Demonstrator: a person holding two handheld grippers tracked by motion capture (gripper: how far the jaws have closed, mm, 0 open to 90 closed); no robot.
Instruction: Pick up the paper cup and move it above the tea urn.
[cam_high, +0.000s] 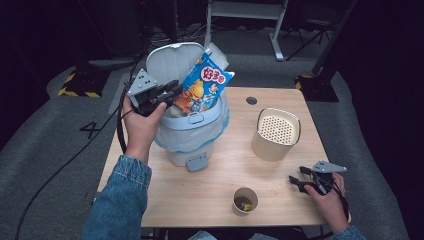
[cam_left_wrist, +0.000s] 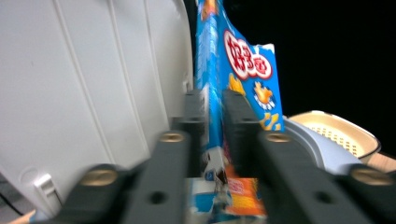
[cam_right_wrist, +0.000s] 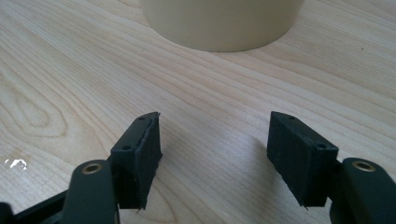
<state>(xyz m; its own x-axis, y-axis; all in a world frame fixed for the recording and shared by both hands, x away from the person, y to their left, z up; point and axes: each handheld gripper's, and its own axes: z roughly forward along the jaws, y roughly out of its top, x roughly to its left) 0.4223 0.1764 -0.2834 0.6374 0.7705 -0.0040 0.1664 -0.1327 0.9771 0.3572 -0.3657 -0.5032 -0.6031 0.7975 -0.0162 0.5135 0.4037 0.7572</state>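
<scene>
So, a blue snack bag is clamped between the jaws of the left tongs, held right over the mouth of a small white bin that is lined with a pale blue bag and sits at the left side of the table. The bin's lid is flipped up and back, and the snack bag is tilted against it, its lower end dipped inside the rim. From the left gripper view, the snack bag is seen pinched edge-on between the two black jaws, with the ribbed inside of the lid just beside it on the left.

Over at the right edge of the table, the right tongs are kept low, jaws spread apart with nothing between them. In the right gripper view, bare wood is seen between the jaws, and the base of a cream container is seen just ahead.

That cream container, with its perforated top, is stood right of the bin. A paper cup with something brownish inside is placed near the front edge.
</scene>
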